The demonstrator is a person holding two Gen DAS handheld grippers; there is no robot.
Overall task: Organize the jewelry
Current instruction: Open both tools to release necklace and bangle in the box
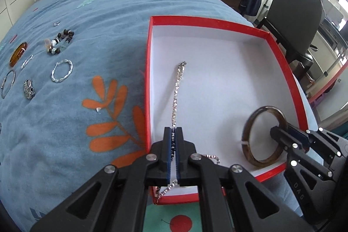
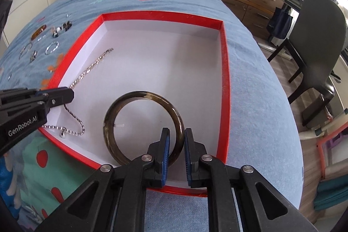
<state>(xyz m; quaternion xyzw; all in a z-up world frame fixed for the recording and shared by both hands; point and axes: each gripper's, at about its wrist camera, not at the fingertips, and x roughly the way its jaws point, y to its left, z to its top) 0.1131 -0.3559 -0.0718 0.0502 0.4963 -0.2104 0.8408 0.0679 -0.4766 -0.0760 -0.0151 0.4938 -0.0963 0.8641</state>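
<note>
Left of the red box, on the blue bedspread, the loose jewelry lies in a cluster: a thin silver bangle farthest from the box, an amber bangle beyond it, a patterned ring, a twisted silver bangle nearer the box, a beaded bracelet behind that one, and a small silver ring farther back still.

Inside the box, near its left wall, a silver chain stretches along the white floor. The left gripper has its jaws pressed together on the chain's near part; the chain's tail hangs out behind them and loops over the floor near the box's front corner.

Toward the box's right front, a dark brown bangle stands tilted, its lower edge on the box floor. The right gripper straddles the bangle's right side, one jaw inside the ring and one outside. The jaws are spread slightly wider than the band, with a gap visible on the outer side.

Right of the box, beyond the bed edge, stands a dark chair.
</note>
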